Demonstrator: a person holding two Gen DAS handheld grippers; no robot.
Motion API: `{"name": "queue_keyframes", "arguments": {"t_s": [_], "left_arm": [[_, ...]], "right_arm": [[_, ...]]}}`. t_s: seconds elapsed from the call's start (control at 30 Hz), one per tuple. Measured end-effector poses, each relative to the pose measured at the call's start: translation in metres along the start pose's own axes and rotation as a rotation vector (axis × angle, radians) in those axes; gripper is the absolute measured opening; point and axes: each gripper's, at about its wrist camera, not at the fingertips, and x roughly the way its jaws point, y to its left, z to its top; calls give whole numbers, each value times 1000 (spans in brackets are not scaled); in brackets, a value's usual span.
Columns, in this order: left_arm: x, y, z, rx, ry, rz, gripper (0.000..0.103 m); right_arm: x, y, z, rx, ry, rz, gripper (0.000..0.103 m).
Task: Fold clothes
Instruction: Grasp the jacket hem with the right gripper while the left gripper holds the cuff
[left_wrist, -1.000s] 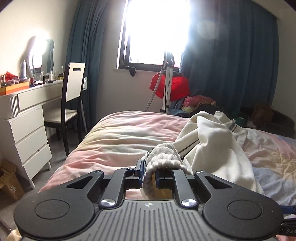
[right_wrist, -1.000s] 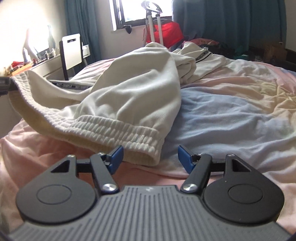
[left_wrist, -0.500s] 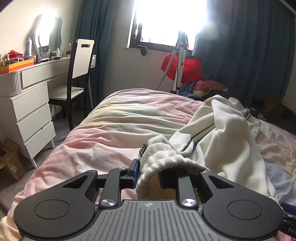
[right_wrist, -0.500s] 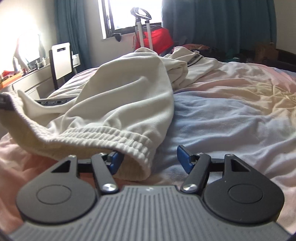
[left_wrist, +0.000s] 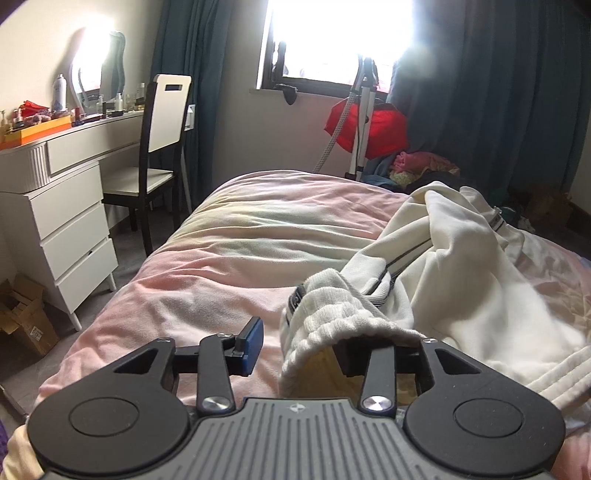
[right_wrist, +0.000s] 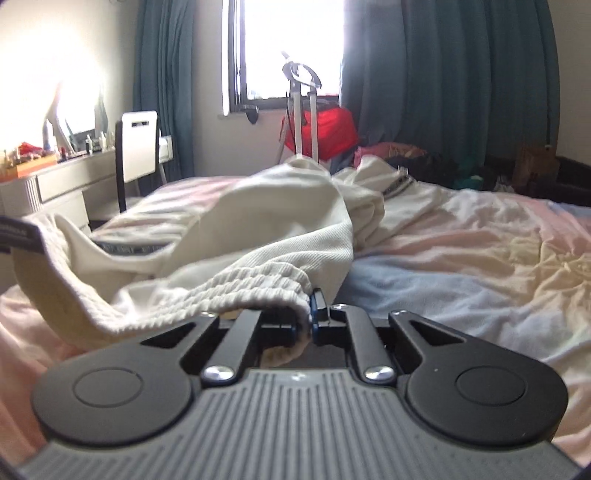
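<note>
A cream garment (left_wrist: 461, 266) with a dark stripe trim lies crumpled on the pink and blue bed cover (left_wrist: 240, 236). My left gripper (left_wrist: 299, 343) is open. Its blue left pad (left_wrist: 251, 343) is bare, and the garment's ribbed band (left_wrist: 332, 317) drapes over its right finger and hides it. In the right wrist view the garment (right_wrist: 266, 218) spreads to the left across the bed (right_wrist: 461, 266). My right gripper (right_wrist: 304, 317) is shut on the right end of the ribbed band (right_wrist: 240, 288).
Left of the bed stand a white dresser (left_wrist: 55, 206), a chair (left_wrist: 162, 147) and a cardboard box (left_wrist: 22, 317) on the floor. Beyond the bed's far end are a red bag on a metal stand (left_wrist: 369, 125), a clothes pile (left_wrist: 421, 166) and dark curtains.
My left gripper has opened and let go of the ribbed band, which still lies over its right finger. My right gripper moved forward onto the band and shut on it.
</note>
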Motion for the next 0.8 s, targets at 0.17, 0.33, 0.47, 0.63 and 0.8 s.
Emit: {"name": "queue_keyframes", "arguments": {"t_s": [0.17, 0.33, 0.47, 0.63, 0.8], "left_arm": [[-32, 22, -4, -75, 55, -102, 55], [-58, 28, -10, -114, 29, -122, 55], [-82, 34, -10, -182, -67, -203, 68], [-87, 39, -5, -248, -118, -273, 82], [-36, 35, -9, -282, 74, -198, 82]], "right_arm": [[-38, 15, 12, -106, -22, -7, 10], [-42, 29, -12, -217, 121, 30, 11], [-50, 24, -9, -177, 126, 66, 19], [-44, -3, -5, 10, 153, 113, 20], [-38, -31, -2, 198, 179, 159, 51]]}}
